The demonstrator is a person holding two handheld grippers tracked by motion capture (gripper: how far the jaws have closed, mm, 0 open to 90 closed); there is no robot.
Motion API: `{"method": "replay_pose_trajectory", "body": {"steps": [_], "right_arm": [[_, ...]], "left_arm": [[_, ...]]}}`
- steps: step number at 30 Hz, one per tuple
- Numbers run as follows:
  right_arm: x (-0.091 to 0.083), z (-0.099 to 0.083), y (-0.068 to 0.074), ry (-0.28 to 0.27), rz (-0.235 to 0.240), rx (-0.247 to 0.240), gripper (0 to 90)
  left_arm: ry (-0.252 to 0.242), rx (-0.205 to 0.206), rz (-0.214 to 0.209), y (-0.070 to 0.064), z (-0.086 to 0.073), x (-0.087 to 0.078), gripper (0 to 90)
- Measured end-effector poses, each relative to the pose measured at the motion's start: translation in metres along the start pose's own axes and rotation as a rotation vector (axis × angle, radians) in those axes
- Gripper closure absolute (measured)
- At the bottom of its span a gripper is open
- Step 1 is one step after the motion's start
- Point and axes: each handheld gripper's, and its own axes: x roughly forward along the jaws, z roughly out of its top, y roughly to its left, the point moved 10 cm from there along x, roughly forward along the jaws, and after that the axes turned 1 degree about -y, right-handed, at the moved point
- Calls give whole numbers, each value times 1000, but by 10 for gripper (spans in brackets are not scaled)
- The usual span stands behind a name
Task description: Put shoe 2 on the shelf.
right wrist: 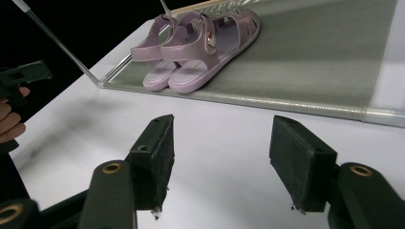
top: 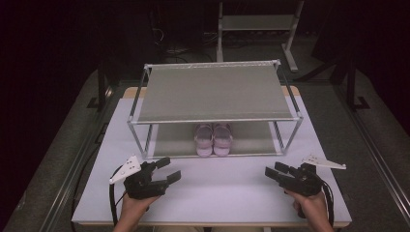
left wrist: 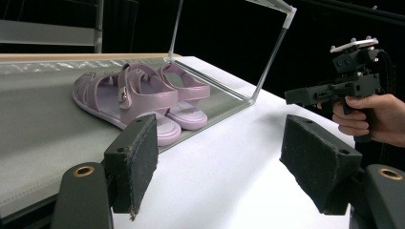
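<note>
1. Jaws: both pairs spread wide, nothing between them. Left gripper (top: 164,170) held low over the near left of the table, jaws aimed toward the middle; right gripper (top: 276,173) over the near right, jaws aimed back toward the left one. Each is held in a hand, left hand (top: 131,205) and right hand (top: 309,203), coming in from the near edge.
2. Table (top: 227,193): white top, rectangular, set on a dark floor.
3. Rack (top: 215,92): two-tier, metal frame with grey fabric shelves, standing on the far half of the table. Top shelf bare.
4. Sandals (top: 213,139): one pair, pale purple, strapped, side by side and touching on the lower shelf near its middle, heels at the near edge of the shelf, toes pointing away from the person. In the left gripper view the sandals (left wrist: 138,98) lie beyond the left jaw, with the right gripper (left wrist: 329,90) and its hand (left wrist: 377,119) at the far right. In the right gripper view the sandals (right wrist: 200,45) lie ahead and above the left jaw.
5. Plates: a grey three-cornered plate (top: 126,168) tops the left gripper; a like plate (top: 323,162) tops the right.
6. Cables: a dark cable (top: 112,200) trails from the left gripper toward the near edge; another (top: 330,200) from the right.
</note>
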Motion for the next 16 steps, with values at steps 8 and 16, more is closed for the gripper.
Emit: {"method": "replay_pose_trajectory", "body": {"steps": [8,16], "right_arm": [[-6,-2,-3,-8,0,15,401],[-7,-8,-1,-26,12,23,393]], "left_arm": [[0,-1,0,0,0,1,284],[6,0,-6,0,0,4,284]]}}
